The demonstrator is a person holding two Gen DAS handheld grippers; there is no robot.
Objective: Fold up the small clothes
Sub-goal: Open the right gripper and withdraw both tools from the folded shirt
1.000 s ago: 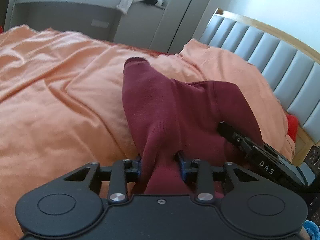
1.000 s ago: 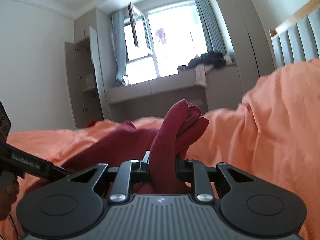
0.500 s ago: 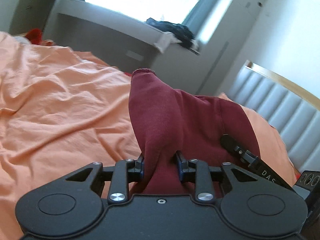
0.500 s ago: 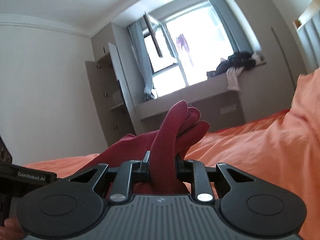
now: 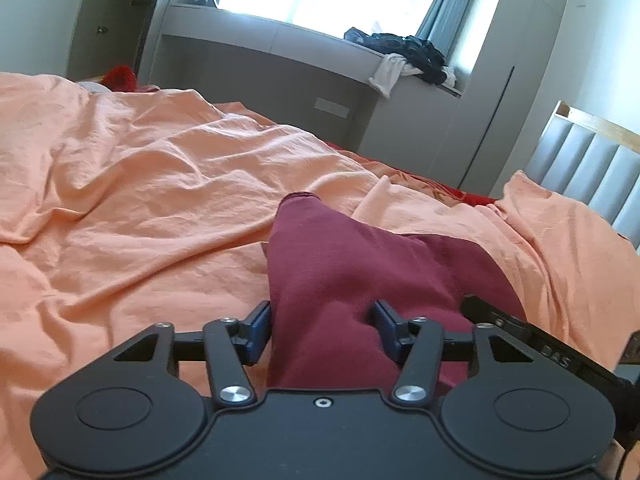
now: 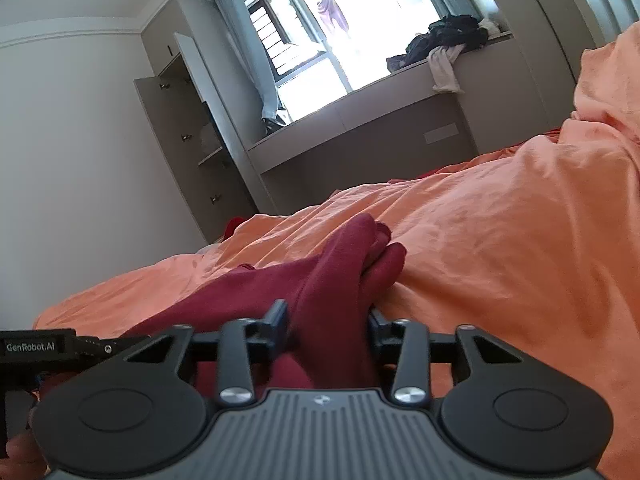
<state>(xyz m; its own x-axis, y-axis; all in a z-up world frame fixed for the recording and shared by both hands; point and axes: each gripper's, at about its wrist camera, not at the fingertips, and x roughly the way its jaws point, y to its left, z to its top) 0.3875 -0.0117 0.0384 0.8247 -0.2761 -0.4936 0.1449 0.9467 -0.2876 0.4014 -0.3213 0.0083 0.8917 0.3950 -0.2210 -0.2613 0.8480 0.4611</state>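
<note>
Covering bed – rumpled orange duvet [image 5: 160, 208] | window ledge [image 5: 280, 36] – piled clothes [image 5: 404, 50]

The dark red knit garment [image 5: 360, 272] runs under the black body of the left gripper [image 5: 322, 316] at the bottom edge of the left wrist view, so its near end is hidden; its right side is covered by the black bar of the right gripper [image 5: 532, 344]. In the right wrist view the same garment [image 6: 320, 280] is smeared by motion between the opening jaws of the right gripper [image 6: 328, 322] (whether the pads touch cloth cannot be told). The left gripper's bar [image 6: 36, 348] is cut by the left edge. The dark heap of clothes [image 5: 404, 52] on the grey window ledge [image 5: 280, 34] is too small to sort. The crumpled orange bedsheet [image 5: 140, 200] runs past the frame, its edges unseen.
</note>
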